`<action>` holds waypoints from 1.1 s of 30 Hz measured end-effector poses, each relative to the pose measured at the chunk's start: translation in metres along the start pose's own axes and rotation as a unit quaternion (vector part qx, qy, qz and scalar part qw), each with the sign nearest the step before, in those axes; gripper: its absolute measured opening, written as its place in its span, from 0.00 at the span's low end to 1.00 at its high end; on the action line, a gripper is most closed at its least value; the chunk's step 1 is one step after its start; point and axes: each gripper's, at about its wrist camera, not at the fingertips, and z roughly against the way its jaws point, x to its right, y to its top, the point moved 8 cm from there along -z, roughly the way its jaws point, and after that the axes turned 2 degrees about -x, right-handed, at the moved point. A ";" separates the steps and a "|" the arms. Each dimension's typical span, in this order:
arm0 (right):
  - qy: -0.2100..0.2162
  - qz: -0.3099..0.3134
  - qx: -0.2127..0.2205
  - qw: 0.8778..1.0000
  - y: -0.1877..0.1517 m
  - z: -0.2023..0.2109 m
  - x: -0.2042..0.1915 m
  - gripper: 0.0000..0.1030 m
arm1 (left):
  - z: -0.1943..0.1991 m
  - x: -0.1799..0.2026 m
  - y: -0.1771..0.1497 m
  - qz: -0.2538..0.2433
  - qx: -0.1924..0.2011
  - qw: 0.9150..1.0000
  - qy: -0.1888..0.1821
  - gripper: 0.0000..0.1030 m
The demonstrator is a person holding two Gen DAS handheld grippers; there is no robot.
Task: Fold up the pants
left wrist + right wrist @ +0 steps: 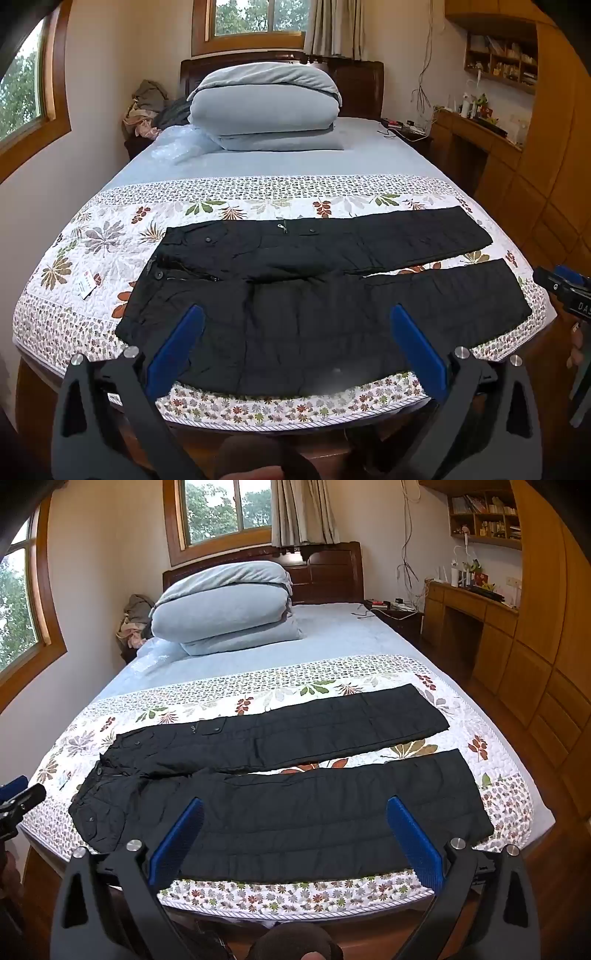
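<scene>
My left tool (293, 349) and my right tool (293, 840) both hang over the near edge of the bed (332, 162) with their blue pads spread wide apart and nothing between them, so the fold has not begun. The black pants (295, 317) lie flat across the floral quilt (110, 225) at the foot of the bed, waistband (159, 266) toward the left edge and both cuffs toward the right edge, the legs splayed so a wedge of quilt shows between them. I judge the first step is to bring one leg over the other. To do it well I'd take the near leg (332, 823) with the left tool at the waist corner and the right tool at the near cuff (476, 801), biting only the top layer's edge, lift both ends level, and lay it onto the far leg (332, 723) so seams and cuffs match. The padded cloth looks thick, so a deep bite should stop it slipping. Beyond, a folded grey duvet (266, 107) sits by the headboard (362, 88), well clear.
</scene>
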 end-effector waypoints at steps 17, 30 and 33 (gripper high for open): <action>-0.003 0.004 0.000 1.000 0.001 0.001 -0.001 0.97 | 0.000 -0.001 0.000 0.003 -0.003 1.000 -0.001 0.98; -0.002 0.006 0.000 1.000 0.002 0.002 -0.001 0.97 | -0.001 -0.001 -0.001 0.001 -0.003 1.000 -0.001 0.98; -0.001 0.006 0.001 1.000 0.003 0.003 -0.001 0.97 | -0.001 -0.001 -0.001 0.001 -0.004 1.000 -0.001 0.98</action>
